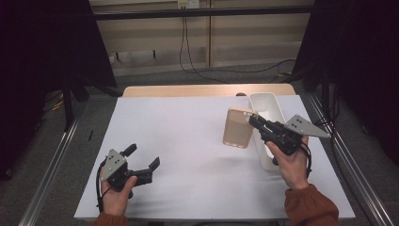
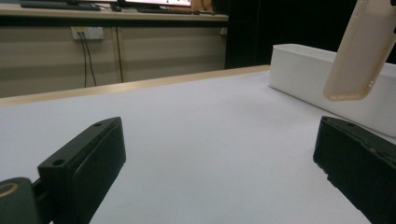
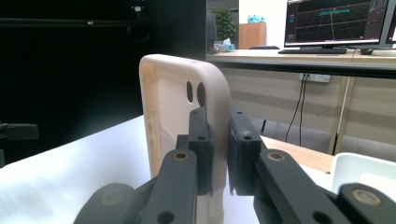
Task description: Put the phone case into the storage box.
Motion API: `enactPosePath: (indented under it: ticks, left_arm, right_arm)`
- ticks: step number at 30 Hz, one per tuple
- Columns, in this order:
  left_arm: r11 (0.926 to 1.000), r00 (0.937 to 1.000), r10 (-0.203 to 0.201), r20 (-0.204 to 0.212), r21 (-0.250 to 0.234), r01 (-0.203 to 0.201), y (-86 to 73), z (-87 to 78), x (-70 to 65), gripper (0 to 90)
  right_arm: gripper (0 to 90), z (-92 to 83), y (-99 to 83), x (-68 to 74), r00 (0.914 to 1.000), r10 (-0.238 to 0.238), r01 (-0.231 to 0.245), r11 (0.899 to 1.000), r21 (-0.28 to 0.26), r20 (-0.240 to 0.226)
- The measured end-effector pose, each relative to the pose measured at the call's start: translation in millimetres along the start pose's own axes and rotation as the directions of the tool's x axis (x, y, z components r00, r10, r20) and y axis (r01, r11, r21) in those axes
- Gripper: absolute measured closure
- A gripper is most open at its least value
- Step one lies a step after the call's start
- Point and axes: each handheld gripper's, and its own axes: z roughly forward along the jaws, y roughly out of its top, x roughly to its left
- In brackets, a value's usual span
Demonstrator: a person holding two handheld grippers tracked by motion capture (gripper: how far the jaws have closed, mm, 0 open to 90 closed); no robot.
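Observation:
A beige phone case (image 1: 237, 127) hangs above the white table cover, and my right gripper (image 1: 254, 120) is shut on its edge near the camera holes. In the right gripper view the case (image 3: 173, 107) stands upright with its inner side showing, pinched between the two black jaws of my right gripper (image 3: 219, 149). My left gripper (image 1: 143, 157) rests low near the table's front left, its jaws wide apart and nothing between them. In the left gripper view the case (image 2: 362, 51) hangs at the upper right, beyond my left gripper (image 2: 219, 163).
A long white bin (image 1: 275, 110) stands on the right of the table, just behind the held case, also seen as the white bin (image 2: 303, 70) in the left gripper view. The white cover (image 1: 188, 141) spans the table; a wooden edge (image 1: 188, 90) runs along the far side.

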Motion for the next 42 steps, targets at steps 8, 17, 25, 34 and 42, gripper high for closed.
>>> enactPosePath:
  ticks: [8,17,25,34,42]
  left_arm:
    - [0.9998,0.9998,-0.015,-0.016,-0.009,0.015,-4.0,-2.1,3.3,2.1]
    - [0.9996,0.9995,-0.027,-0.018,0.0,0.027,-8.0,-2.4,5.1,2.6]
    - [0.9996,0.9995,-0.03,-0.004,0.0,0.03,-7.6,-1.5,1.2,2.6]
    - [0.9995,0.9995,-0.032,-0.005,-0.001,0.032,-7.5,-1.9,0.9,2.6]
    - [0.9996,0.9995,-0.029,-0.013,0.004,0.03,-7.6,-2.7,1.9,2.6]
  right_arm:
    - [81.8,2.6,11.6,-7.9,0.9999,-0.009,0.009,1.0,-0.019,0.009]
    - [81.8,4.1,23.3,-18.4,0.9998,-0.011,0.012,0.999,-0.035,0.019]
    - [81.8,4.6,39.6,-29.8,0.9991,-0.021,0.024,0.998,-0.061,0.037]
    - [81.8,2.8,54.4,-46.3,0.9969,-0.036,0.041,0.997,-0.07,0.07]
    - [81.8,-4.0,62.0,-61.5,0.9942,-0.033,0.042,0.995,-0.091,0.103]
